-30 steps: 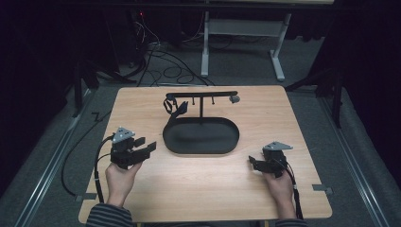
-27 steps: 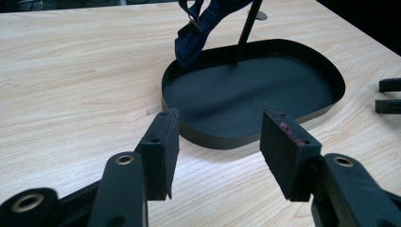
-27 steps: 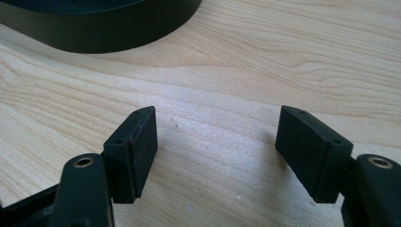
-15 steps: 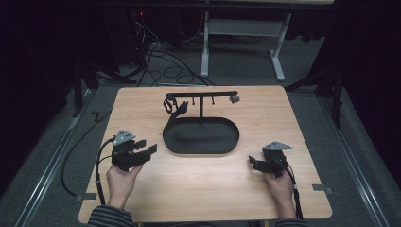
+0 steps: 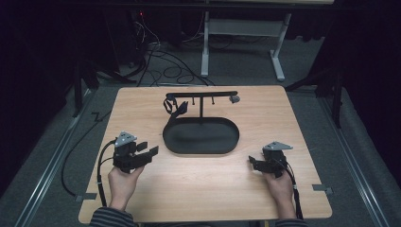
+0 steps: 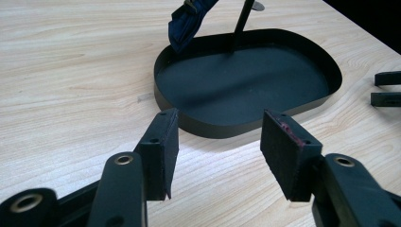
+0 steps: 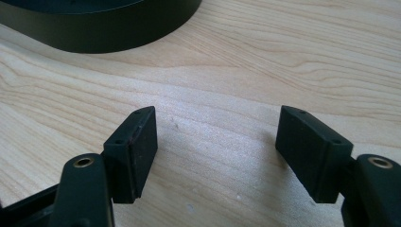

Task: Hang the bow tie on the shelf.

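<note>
1. Holding the left gripper at the lower left of the high view, you have its jaws spread wide with nothing between them; it sits low over the wooden table, left of the tray.
2. Your left gripper view looks across bare wood at the black oval tray, whose near rim lies just past the pads, apart from them.
3. Your right gripper is at the lower right of the high view, jaws also spread and empty, pointing towards the left of the frame.
4. In your right gripper view, the tray's dark wall fills the upper left corner, well apart from the pads, with bare wood grain between.
5. The tray sits at the centre of the table in the high view, between your two grippers and a little farther from you.
6. A thin black stand rises from the tray's far side, with a crossbar on top.
7. A dark strap hangs from the left end of that bar; in your left gripper view it looks dark blue and dips to the tray's far rim.
8. Whether the strap touches the rim, you cannot tell.
</note>
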Tool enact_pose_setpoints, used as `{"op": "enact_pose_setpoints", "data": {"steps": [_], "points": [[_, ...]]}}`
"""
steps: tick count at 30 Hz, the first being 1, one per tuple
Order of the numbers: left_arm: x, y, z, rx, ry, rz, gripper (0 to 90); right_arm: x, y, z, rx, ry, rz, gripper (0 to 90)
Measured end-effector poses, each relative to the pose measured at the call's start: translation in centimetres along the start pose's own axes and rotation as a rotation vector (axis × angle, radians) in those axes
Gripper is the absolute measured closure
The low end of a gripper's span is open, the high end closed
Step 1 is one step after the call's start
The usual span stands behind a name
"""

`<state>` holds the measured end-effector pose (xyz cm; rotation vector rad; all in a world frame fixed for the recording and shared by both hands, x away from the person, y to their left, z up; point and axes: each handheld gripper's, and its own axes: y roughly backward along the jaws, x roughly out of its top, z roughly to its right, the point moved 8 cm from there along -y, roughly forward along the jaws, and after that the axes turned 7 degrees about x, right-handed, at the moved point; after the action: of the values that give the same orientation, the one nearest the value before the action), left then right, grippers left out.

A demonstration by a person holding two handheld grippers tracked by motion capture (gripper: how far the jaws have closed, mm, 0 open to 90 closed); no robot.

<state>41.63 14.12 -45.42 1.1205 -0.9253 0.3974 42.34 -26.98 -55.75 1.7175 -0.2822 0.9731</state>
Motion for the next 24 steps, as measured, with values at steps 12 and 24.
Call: {"op": "enact_pose_setpoints", "data": {"steps": [12,24], "points": [[-0.9,-0.4,0.1,-0.010,0.007,-0.014,47.5,0.0,0.0,0.0,0.000,0.001,0.000,31.5],[-1.8,-0.8,0.3,-0.010,0.009,-0.036,47.3,0.0,0.0,0.0,0.001,0.000,0.000,31.6]]}}
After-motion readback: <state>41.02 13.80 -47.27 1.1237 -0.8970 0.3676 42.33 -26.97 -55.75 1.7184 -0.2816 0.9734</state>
